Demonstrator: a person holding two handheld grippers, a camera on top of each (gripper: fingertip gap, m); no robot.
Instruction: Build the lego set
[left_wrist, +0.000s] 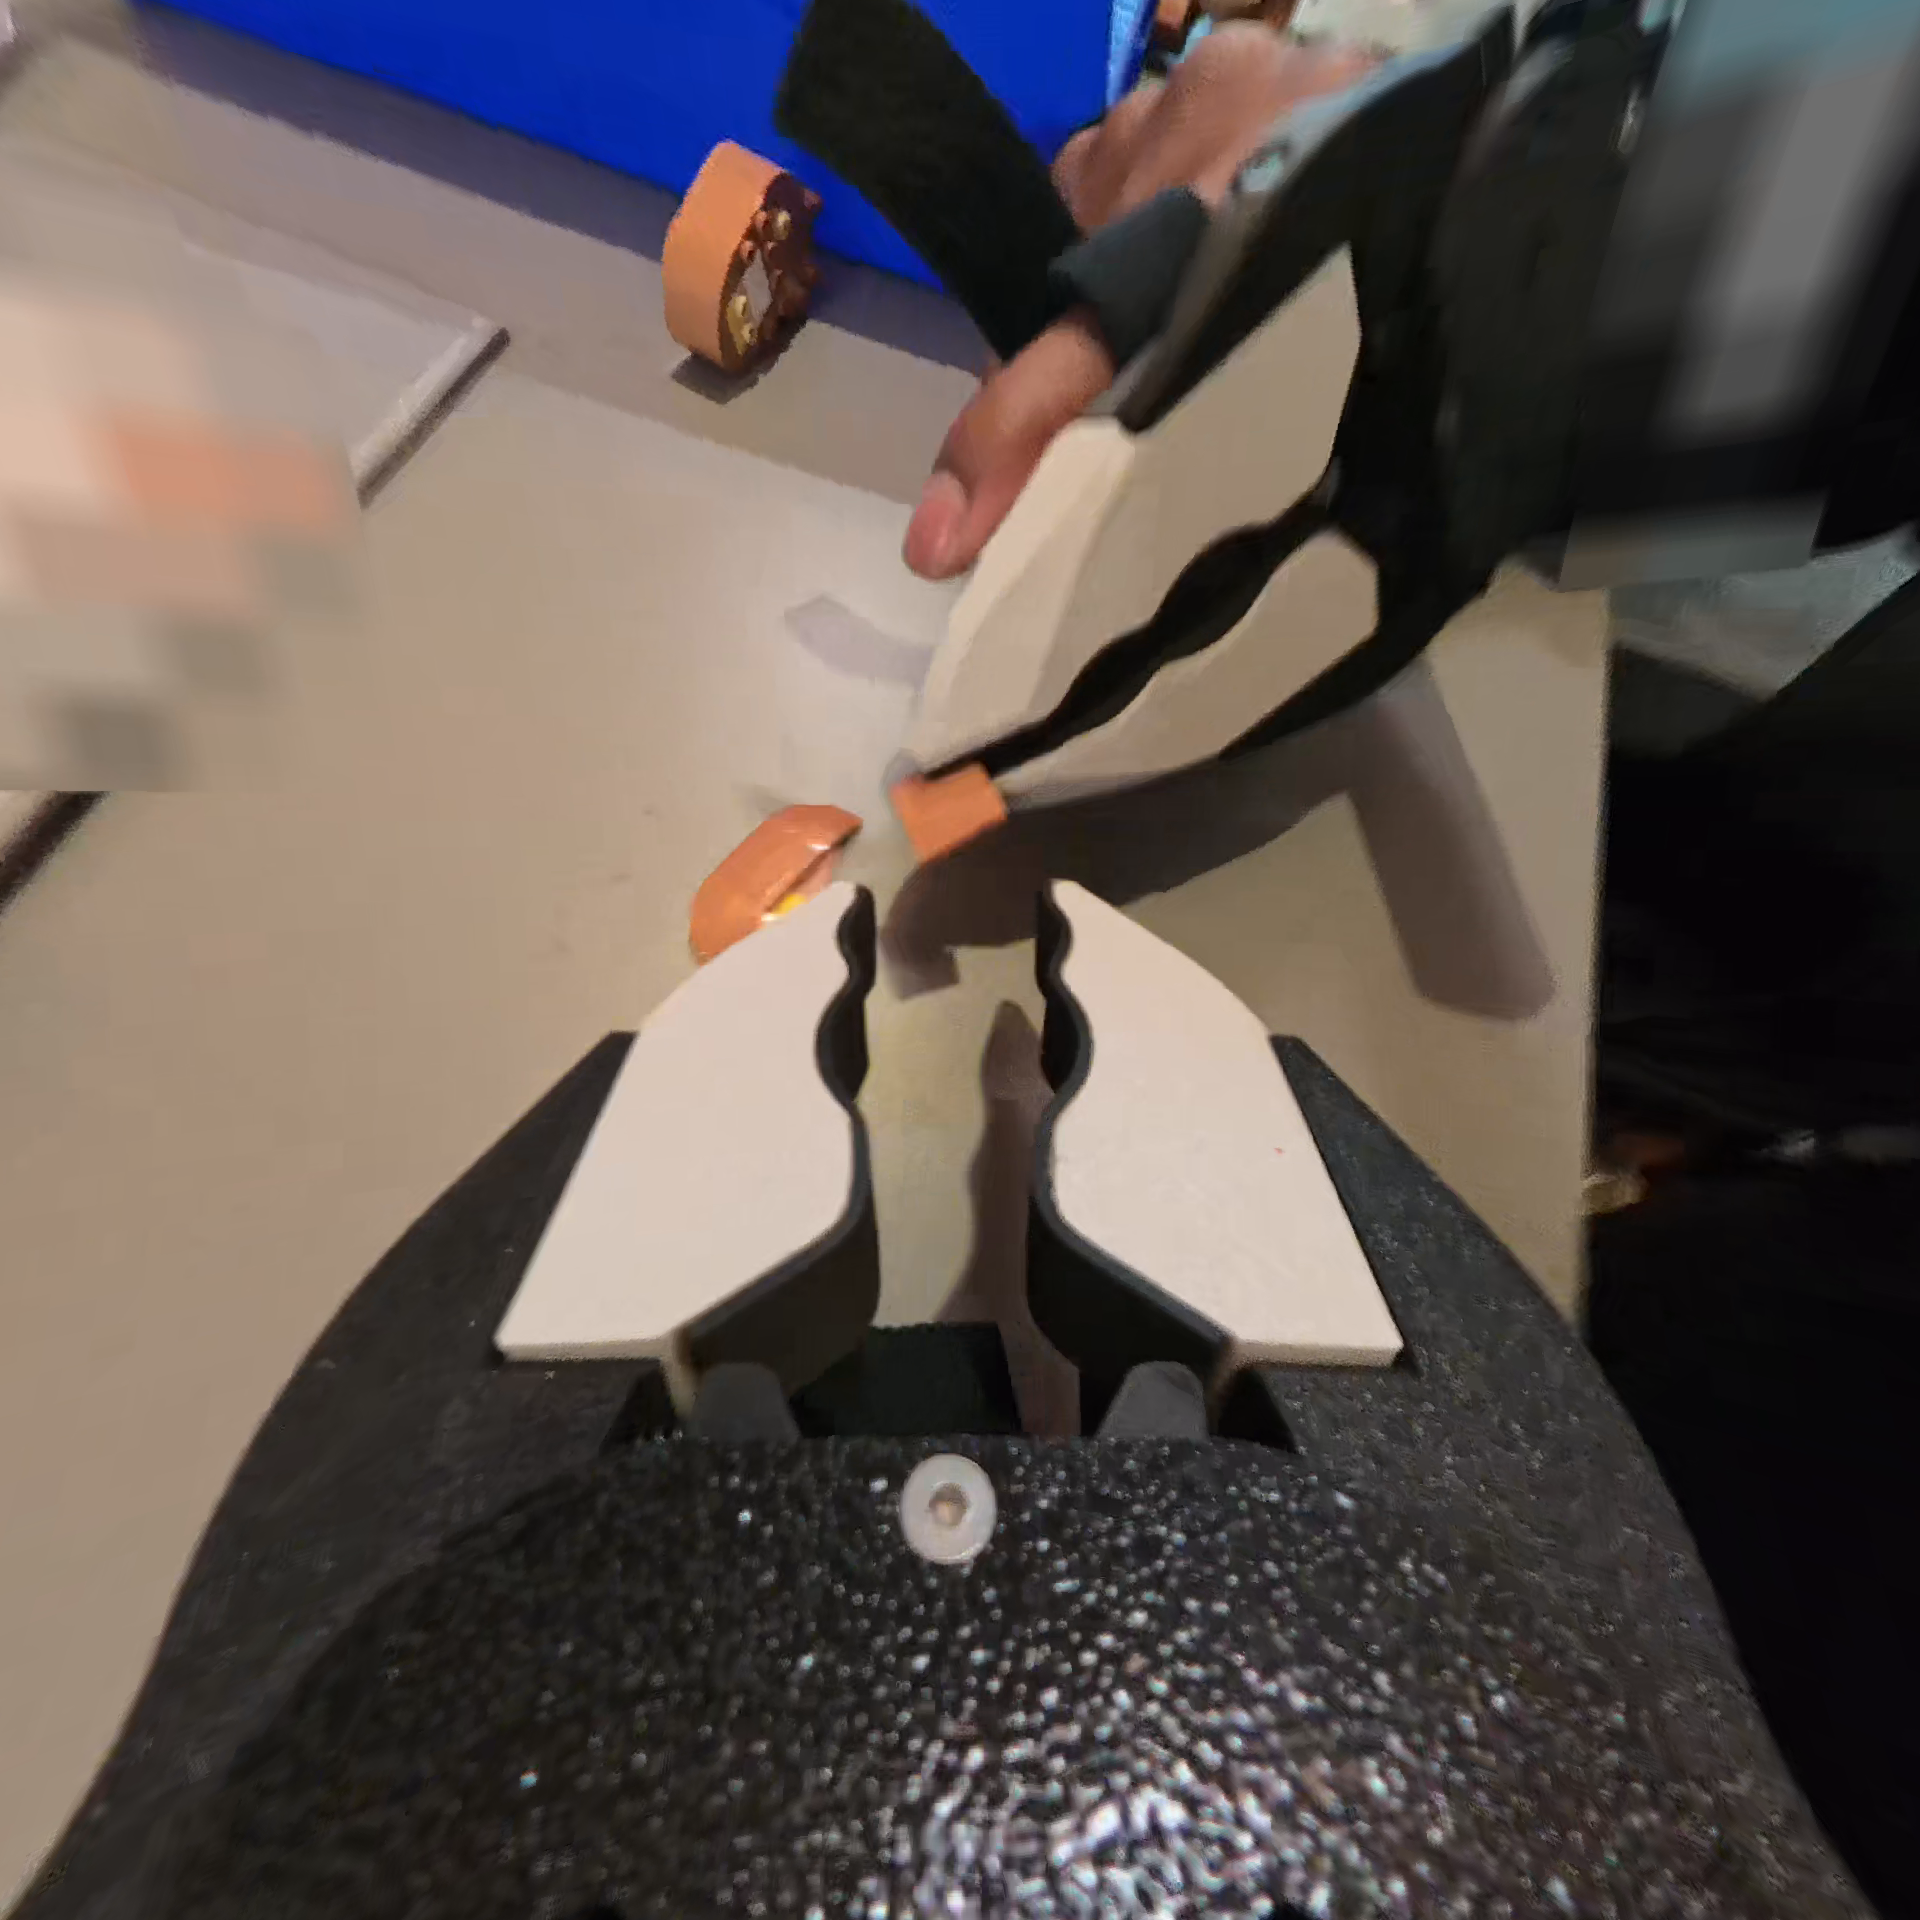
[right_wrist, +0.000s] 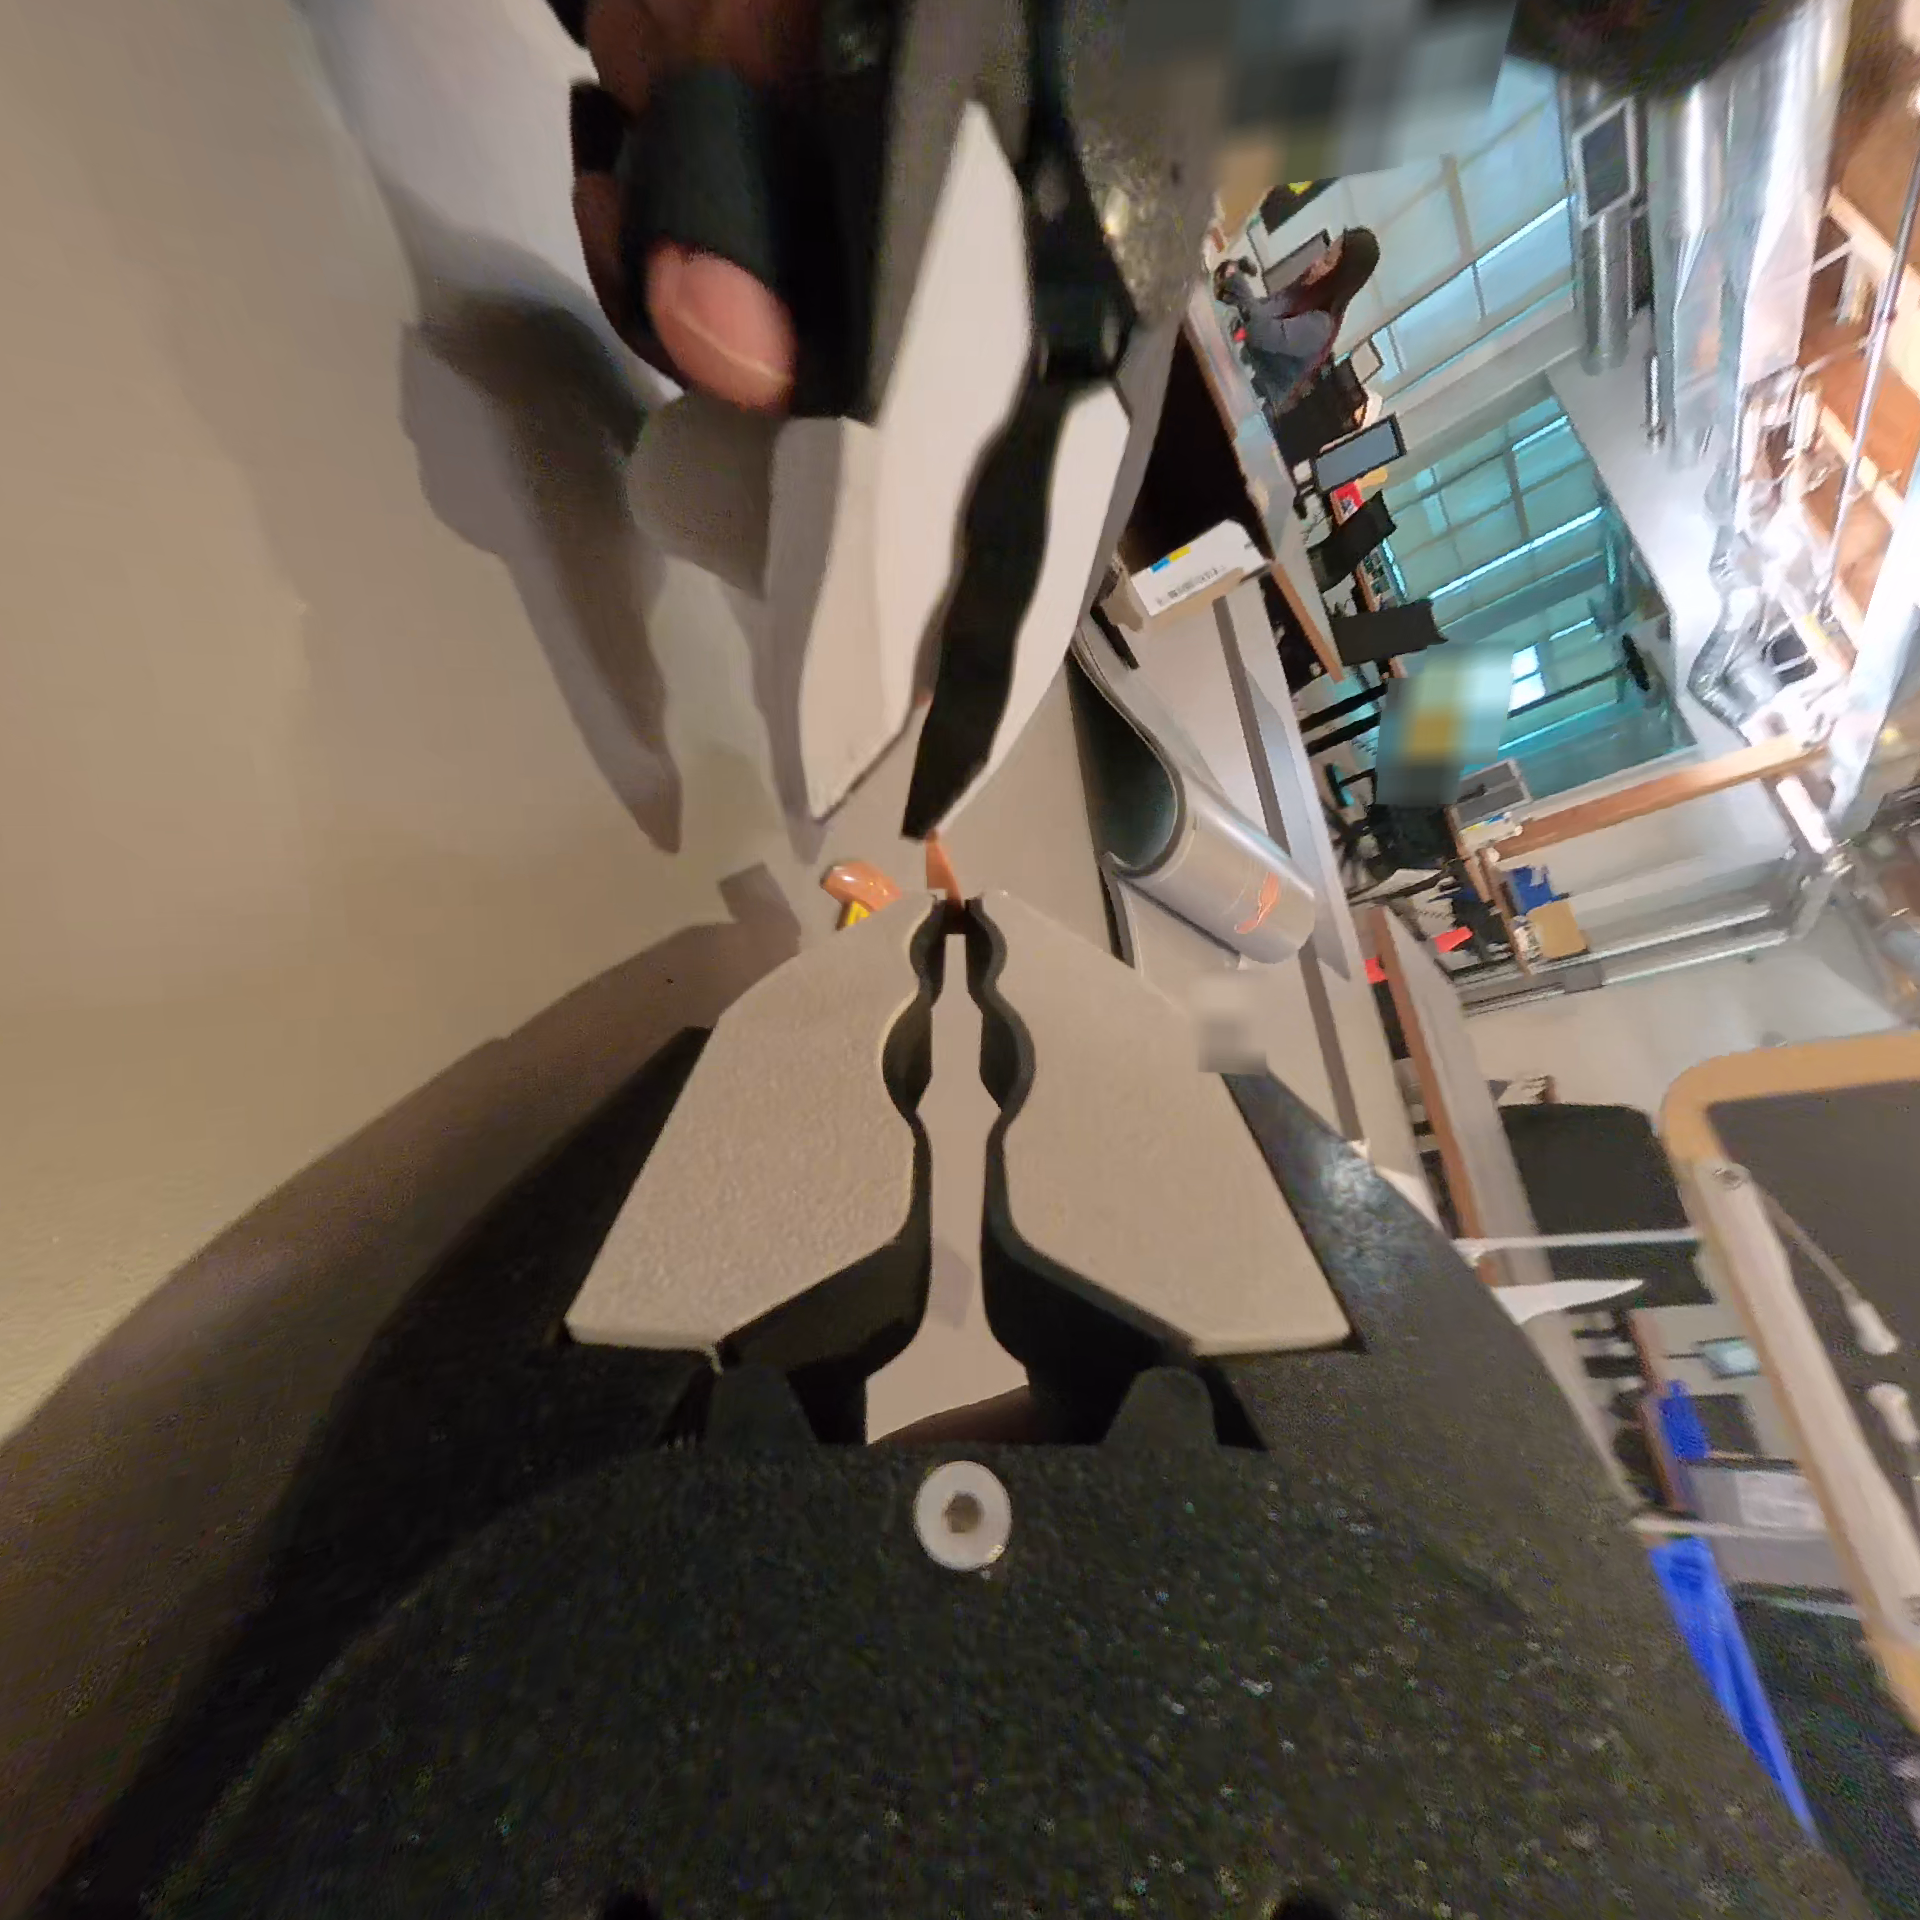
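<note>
Left claw (left_wrist: 956, 925) parted, holding nothing, right claw (right_wrist: 951, 909) pinching thin orange piece (left_wrist: 948, 816) above table (left_wrist: 416, 935)

No words or numbers can be read here. A white and blue box (right_wrist: 1195, 582) on a far desk has a label, but it is too small and blurry to make out. A rolled grey mat (right_wrist: 1216, 873) has an orange mark, not letters.

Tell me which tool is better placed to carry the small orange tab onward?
Right, probably. The right tool is shut on the small orange tab; the left tool stands open beside the orange tape roll.
</note>
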